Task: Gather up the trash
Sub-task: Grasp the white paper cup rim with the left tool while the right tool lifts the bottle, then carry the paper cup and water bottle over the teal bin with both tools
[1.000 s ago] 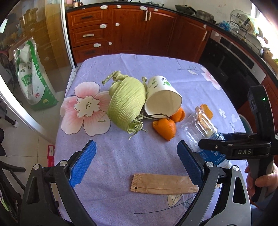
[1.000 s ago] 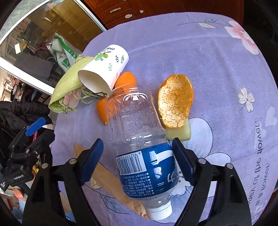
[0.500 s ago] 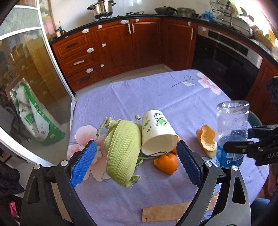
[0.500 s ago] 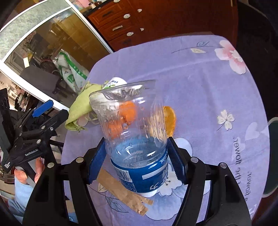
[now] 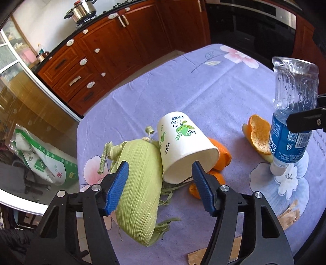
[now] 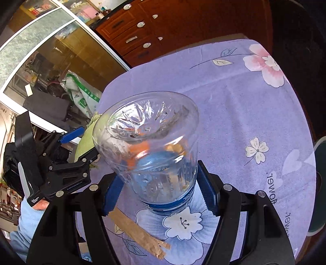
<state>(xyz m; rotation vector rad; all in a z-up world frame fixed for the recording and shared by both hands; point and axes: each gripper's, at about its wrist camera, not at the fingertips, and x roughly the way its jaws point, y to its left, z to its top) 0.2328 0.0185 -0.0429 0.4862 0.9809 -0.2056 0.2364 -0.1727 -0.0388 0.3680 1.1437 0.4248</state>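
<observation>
Presently your right gripper (image 6: 161, 189) is clamped on the plastic bottle (image 6: 150, 146), its blue pads pressing both sides of the blue label band. You hold the bottle upside down, cap end low over the purple floral tablecloth (image 6: 234, 106) and its clear ridged base uppermost. No liquid can be made out inside it; orange and blue shapes show through the clear wall. A flat brown paper wrapper (image 6: 140, 234) lies on the cloth just beneath that gripper.

Your left gripper (image 5: 160, 181) has its jaws closing. Between them sit a green corn husk (image 5: 140, 179) and the rim of a white paper cup (image 5: 183, 150). The left pad is at the husk's side, but whether either pad presses anything cannot be told.

The cup lies tipped on its side, mouth toward you, leaning on the husk. What shows of its interior is bare white. Orange peel pieces (image 5: 221, 157) rest just behind and under the cup's rim. A further curled peel (image 5: 257, 132) lies on the cloth just beside the bottle (image 5: 293, 114).

Beyond the table, a pot (image 5: 82, 10) stands on the stove; its contents are not visible.
</observation>
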